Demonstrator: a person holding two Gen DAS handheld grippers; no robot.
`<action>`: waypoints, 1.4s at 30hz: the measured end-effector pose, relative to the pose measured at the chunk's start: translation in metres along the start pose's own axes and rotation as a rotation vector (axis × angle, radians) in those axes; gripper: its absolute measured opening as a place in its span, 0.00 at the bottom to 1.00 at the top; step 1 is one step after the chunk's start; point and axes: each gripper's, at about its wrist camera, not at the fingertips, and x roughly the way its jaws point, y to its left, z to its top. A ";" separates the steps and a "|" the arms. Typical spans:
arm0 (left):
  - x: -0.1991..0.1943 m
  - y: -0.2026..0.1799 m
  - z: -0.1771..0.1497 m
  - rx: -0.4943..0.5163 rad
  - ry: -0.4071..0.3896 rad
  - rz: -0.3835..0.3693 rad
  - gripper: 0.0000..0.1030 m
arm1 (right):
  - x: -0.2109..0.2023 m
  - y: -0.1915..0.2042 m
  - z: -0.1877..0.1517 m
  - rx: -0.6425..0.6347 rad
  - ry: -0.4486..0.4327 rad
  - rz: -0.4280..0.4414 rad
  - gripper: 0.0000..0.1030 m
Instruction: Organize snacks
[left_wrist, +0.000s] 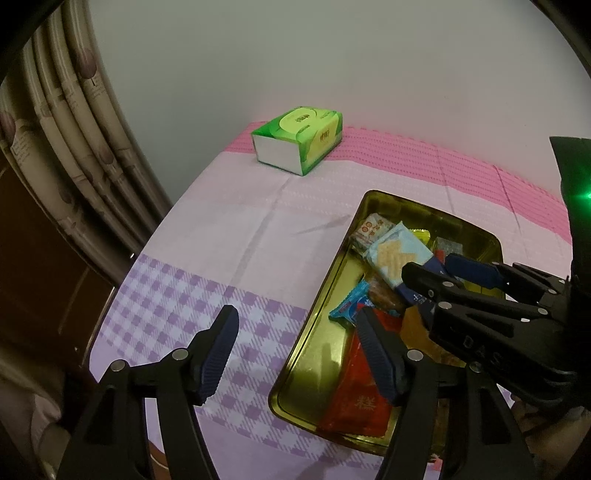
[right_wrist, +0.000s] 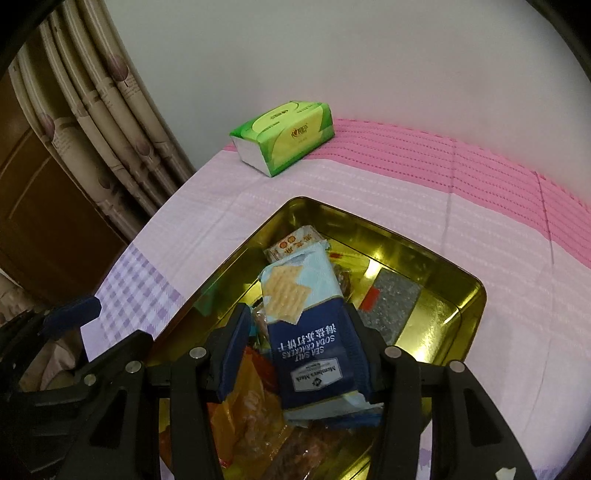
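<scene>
On the pink and lilac checked tablecloth (left_wrist: 207, 229) sits a gold tin tray (right_wrist: 461, 295) heaped with snacks. The right gripper (right_wrist: 295, 347) reaches into it, jaws around a blue soda cracker packet (right_wrist: 306, 314); whether both pads actually press it I cannot tell. The left gripper (left_wrist: 295, 343) hangs open and empty over the tray's near edge, beside a red snack packet (left_wrist: 360, 398). A green tissue pack (left_wrist: 299, 138) lies well apart by the wall.
</scene>
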 end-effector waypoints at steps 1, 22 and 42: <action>0.000 0.000 0.000 0.001 0.002 0.000 0.65 | 0.000 0.000 0.000 -0.001 -0.002 -0.001 0.46; -0.017 0.001 0.000 -0.025 -0.087 -0.032 0.66 | -0.094 0.013 -0.027 -0.041 -0.353 -0.217 0.77; -0.130 -0.005 -0.021 -0.026 -0.396 -0.033 0.82 | -0.198 0.033 -0.082 -0.064 -0.574 -0.343 0.94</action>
